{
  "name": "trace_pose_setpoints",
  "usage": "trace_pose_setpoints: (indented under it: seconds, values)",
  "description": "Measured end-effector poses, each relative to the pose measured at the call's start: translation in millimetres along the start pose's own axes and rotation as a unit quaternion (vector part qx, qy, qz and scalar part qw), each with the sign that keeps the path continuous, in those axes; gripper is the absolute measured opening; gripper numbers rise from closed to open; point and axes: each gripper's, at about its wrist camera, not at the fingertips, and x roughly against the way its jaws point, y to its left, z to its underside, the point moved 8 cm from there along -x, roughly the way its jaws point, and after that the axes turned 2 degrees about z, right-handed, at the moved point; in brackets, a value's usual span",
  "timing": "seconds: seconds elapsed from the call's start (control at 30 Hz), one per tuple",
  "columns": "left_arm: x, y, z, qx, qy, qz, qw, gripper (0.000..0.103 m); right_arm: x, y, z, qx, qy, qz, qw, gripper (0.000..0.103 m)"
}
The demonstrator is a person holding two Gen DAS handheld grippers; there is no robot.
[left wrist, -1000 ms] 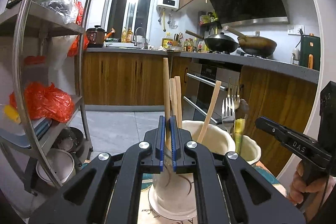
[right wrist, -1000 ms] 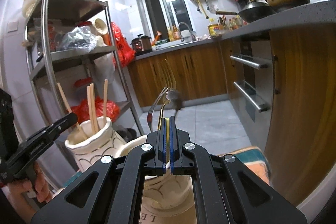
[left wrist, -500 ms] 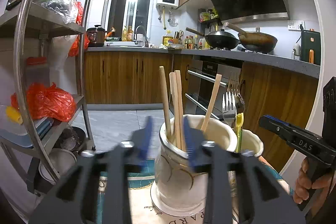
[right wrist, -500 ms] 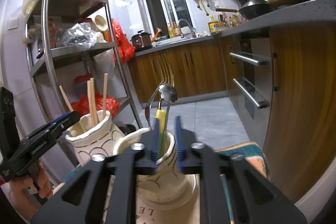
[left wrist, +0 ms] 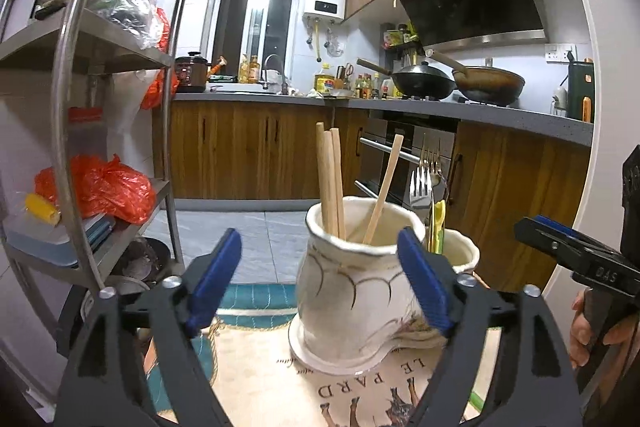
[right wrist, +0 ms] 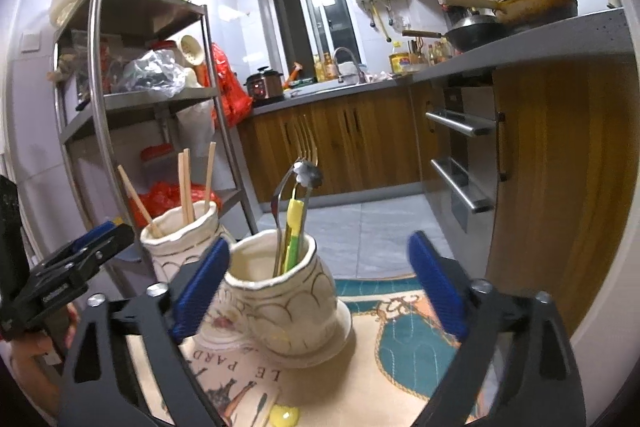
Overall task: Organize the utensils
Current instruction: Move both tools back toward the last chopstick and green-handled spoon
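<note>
Nearest in the left wrist view, the left gripper [left wrist: 320, 275] has its blue-padded fingers [left wrist: 214, 277] spread wide; they have just been opening, and nothing is pinched between them. The right pad overlaps the side of the chopstick jar [left wrist: 352, 291], though whether it touches cannot be told. This jar is cream ceramic with thin brown arc lines, a wavy rim and a flared foot, standing upright on a printed cloth [left wrist: 272, 367] with teal patches and lettering. Four wooden chopsticks [left wrist: 332, 179] stand in it — three bunched at the left, one leaning right.

In the right wrist view, the right gripper [right wrist: 320, 275] also has its fingers [right wrist: 434, 279] spread, having just opened, gripping nothing. Between them, closer to the left pad, stands the cutlery jar [right wrist: 288, 303], of the same cream ceramic and brown scallop lines. It holds metal forks [right wrist: 308, 151], a spoon [right wrist: 282, 187] and a yellow-and-green handled piece [right wrist: 294, 227], all upright. The two jars stand just beside each other, the chopstick jar to the left and slightly farther in this view. A small yellow bit [right wrist: 285, 415] lies on the cloth at the near edge.

Farther left is a metal shelf rack [right wrist: 100, 115] with red bags; beyond — wooden cabinets [right wrist: 340, 143], a grey counter [left wrist: 280, 101] and two woks [left wrist: 460, 83].
</note>
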Motion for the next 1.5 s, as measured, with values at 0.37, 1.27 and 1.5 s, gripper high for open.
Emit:
trace_pose_setpoints:
  seconds: [0.37,1.27,1.5]
  values:
    - [22,-6,37,-0.016,0.031,-0.009,0.9993,0.097,29,-12,23,0.014,0.024,0.040,0.999,0.098]
    - [46,-22,114,-0.011,0.175,0.024,0.9841,0.097,40,12,127,0.088,0.227,0.063,0.968,0.098]
    - [43,-23,118,-0.020,0.185,0.027,0.9821,0.097,29,16,136,0.111,0.285,0.060,0.950,0.097]
